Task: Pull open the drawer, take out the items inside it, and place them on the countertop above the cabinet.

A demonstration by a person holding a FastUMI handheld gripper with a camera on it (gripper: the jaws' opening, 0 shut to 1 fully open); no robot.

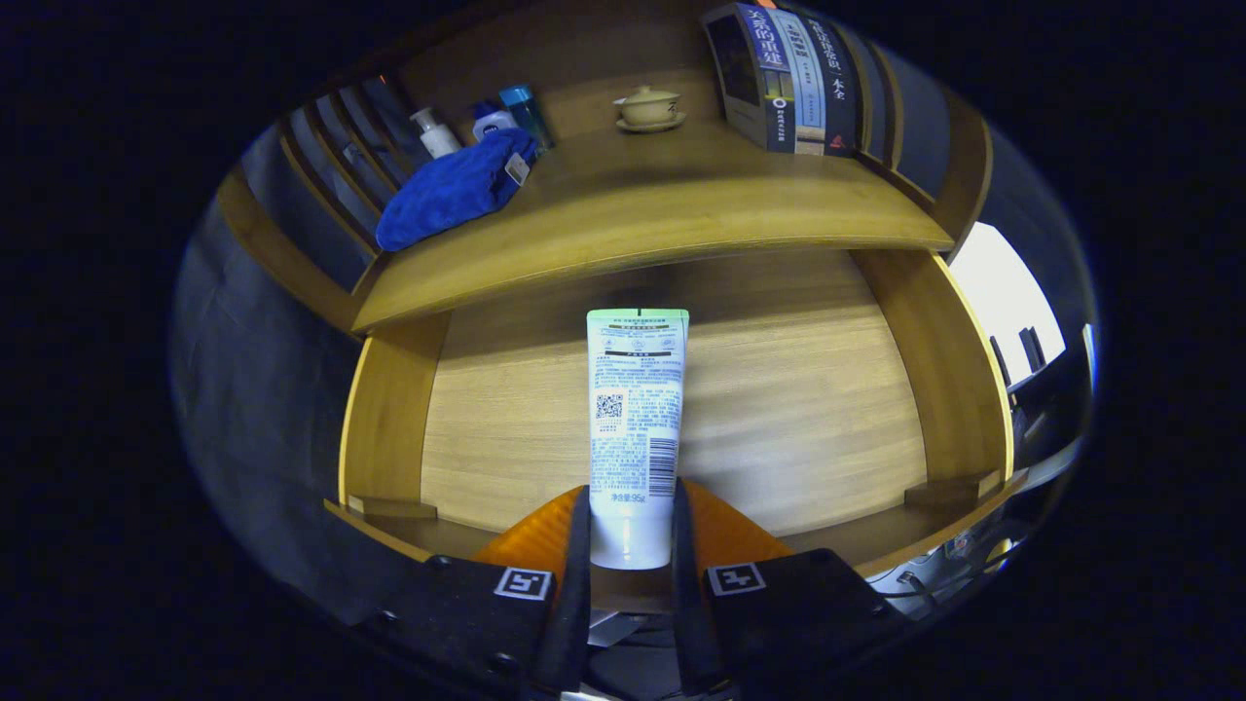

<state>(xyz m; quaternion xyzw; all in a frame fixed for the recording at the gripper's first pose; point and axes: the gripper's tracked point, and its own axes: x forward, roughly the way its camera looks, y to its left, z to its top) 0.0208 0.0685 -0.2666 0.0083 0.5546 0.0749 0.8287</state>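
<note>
A white tube (pixel 635 428) with a green crimped end and printed back label stands out ahead of my fingers, over the open wooden drawer (pixel 389 409). My gripper (pixel 631 531) is shut on the tube's cap end, both fingers pressing its sides. The drawer's pale wood bottom shows behind the tube with nothing else lying on it. Above the drawer runs the cabinet's wooden countertop (pixel 662 209).
On the countertop lie a folded blue cloth (pixel 453 190) at the left, a few small bottles (pixel 477 122) behind it, a lidded teacup on a saucer (pixel 649 107) at the back, and a row of upright books (pixel 793 78) at the right. Slatted rails flank the top.
</note>
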